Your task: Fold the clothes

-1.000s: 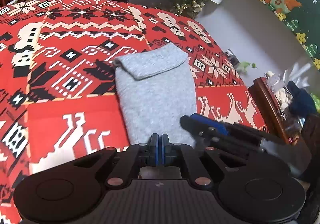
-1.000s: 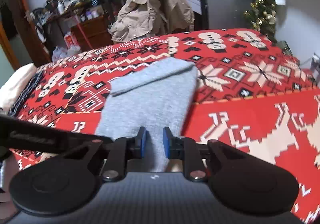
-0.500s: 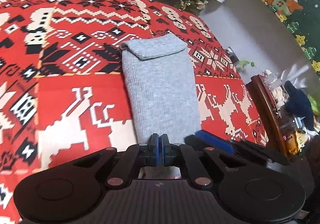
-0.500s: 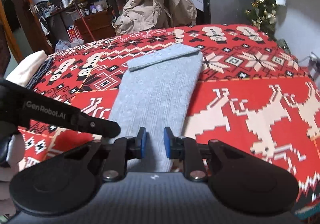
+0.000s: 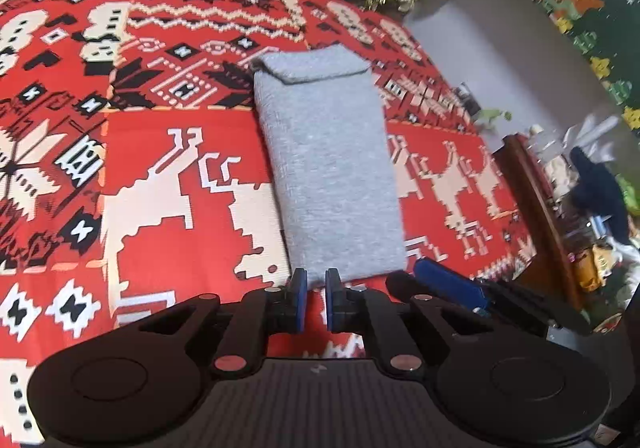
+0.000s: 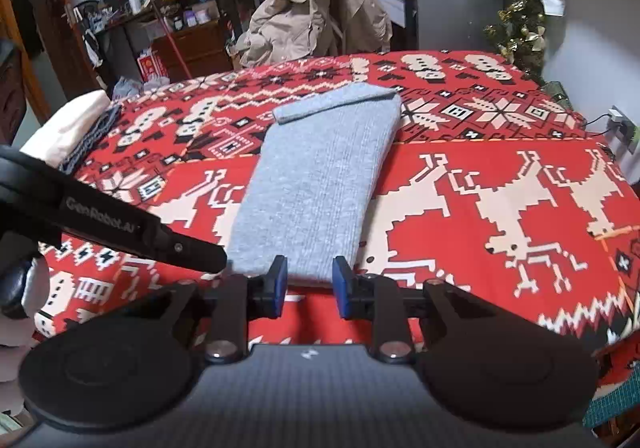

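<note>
Opening, both grippers' jaws, nothing between pads: left gripper [image 5: 316, 298] narrow gap, right gripper [image 6: 306, 288] wider, both just short of near edge of grey folded garment [image 6: 320, 183]. Garment flat on red patterned blanket [image 6: 500, 175]. Beyond, beige jacket [image 6: 316, 7].

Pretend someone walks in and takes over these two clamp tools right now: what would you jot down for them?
Left gripper: jaws opening, a narrow gap, nothing between them, at the near edge of the grey knitted garment.
Right gripper: jaws opening, wider gap, nothing between them, also at that near edge.
The garment lies free on the red patterned blanket, folded into a long narrow strip with its far end turned over as a flap.
Done: lengthwise folds, it seems.
Left: probably folding the strip shorter, then putting it aside; a white and grey pile of fabric sits at the blanket's far left corner.
</note>
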Tool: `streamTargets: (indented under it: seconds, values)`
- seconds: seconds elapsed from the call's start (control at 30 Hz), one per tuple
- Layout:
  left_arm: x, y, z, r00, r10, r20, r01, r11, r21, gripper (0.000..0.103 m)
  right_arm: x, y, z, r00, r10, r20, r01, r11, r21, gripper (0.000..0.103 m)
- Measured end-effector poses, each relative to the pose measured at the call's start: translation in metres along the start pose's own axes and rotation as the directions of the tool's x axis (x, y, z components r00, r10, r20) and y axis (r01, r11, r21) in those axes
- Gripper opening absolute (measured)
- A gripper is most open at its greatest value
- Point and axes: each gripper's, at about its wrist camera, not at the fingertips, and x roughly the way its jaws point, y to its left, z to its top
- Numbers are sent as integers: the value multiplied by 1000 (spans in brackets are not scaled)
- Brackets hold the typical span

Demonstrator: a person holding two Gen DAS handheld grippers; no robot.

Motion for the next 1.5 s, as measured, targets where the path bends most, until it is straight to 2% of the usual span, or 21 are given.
streamTargets:
  seconds: [0.03, 0.1, 0.13, 0.17, 0.2, 0.27, 0.33, 0.47, 0.6, 0.7, 0.77, 0.9, 0.93, 0.97, 1.07, 1.13, 1.2, 1.27, 1.4, 1.5]
  values:
    - [-5, -1, -2, 1000, 1, 11, -1, 1000, 1, 14, -5, 1, -1, 1000, -6, 9, 6, 1000, 3, 34]
    - [-16, -2, -5, 999, 17, 36, -17, 1000, 9, 26, -15, 4, -3, 999, -24, 31, 23, 1000, 8, 46]
    - [-21, -1, -7, 999, 20, 44, -20, 1000, 6, 34, -20, 5, -3, 999, -34, 42, 34, 999, 12, 50]
    - [-27, 0, -9, 998, 22, 52, -23, 1000, 4, 41, -25, 7, -3, 998, -45, 54, 44, 999, 16, 60]
    - [-32, 1, -10, 998, 26, 60, -27, 1000, 3, 43, -30, 8, -4, 996, -54, 68, 52, 998, 19, 70]
    - [-44, 2, -15, 995, 44, 84, -45, 999, 9, 53, -42, 11, -5, 993, -62, 103, 60, 998, 24, 81]
    - [-53, 1, -19, 992, 69, 110, -71, 997, 16, 61, -53, 14, -7, 989, -64, 132, 61, 998, 23, 86]
    - [-65, 4, -27, 986, 107, 127, -108, 994, 2, 66, -71, 21, -14, 982, -68, 176, 65, 998, 22, 102]
    - [-67, 7, -31, 983, 139, 121, -138, 990, -22, 66, -85, 22, -18, 976, -86, 198, 83, 996, 27, 102]
    - [-68, 6, -34, 976, 168, 139, -167, 986, -21, 67, -93, 21, -19, 969, -128, 213, 126, 992, 21, 102]
    - [-70, 4, -35, 972, 163, 172, -164, 986, -6, 67, -97, 19, -19, 963, -154, 220, 154, 988, 19, 102]
    - [-76, 5, -37, 965, 74, 251, -76, 997, -5, 67, -98, 12, -16, 953, -216, 214, 207, 976, 61, 102]
    - [-77, 8, -36, 964, 39, 263, -33, 999, -26, 70, -97, 10, -16, 952, -223, 210, 212, 975, 72, 102]
    - [-78, 11, -35, 963, 20, 267, -7, 999, -48, 78, -97, 7, -15, 951, -230, 205, 217, 973, 83, 102]
    - [-76, 11, -30, 962, 67, 266, -53, 997, -62, 80, -93, 1, -14, 949, -259, 178, 244, 965, 101, 102]
    - [-74, 6, -29, 958, 113, 265, -110, 994, -25, 83, -89, -1, -14, 950, -271, 155, 258, 961, 99, 102]
    - [-71, 2, -29, 956, 137, 260, -147, 989, 17, 89, -84, -3, -14, 953, -275, 125, 264, 960, 96, 102]
    - [-67, -1, -27, 953, 162, 254, -175, 984, 28, 101, -80, -3, -15, 952, -284, 112, 275, 958, 86, 102]
    - [-56, 4, -21, 960, 152, 236, -145, 988, -44, 101, -74, -9, -12, 944, -308, 117, 297, 949, 107, 102]
    - [-48, 0, -18, 964, 123, 236, -122, 992, -20, 92, -70, -15, -9, 942, -313, 119, 299, 947, 120, 102]
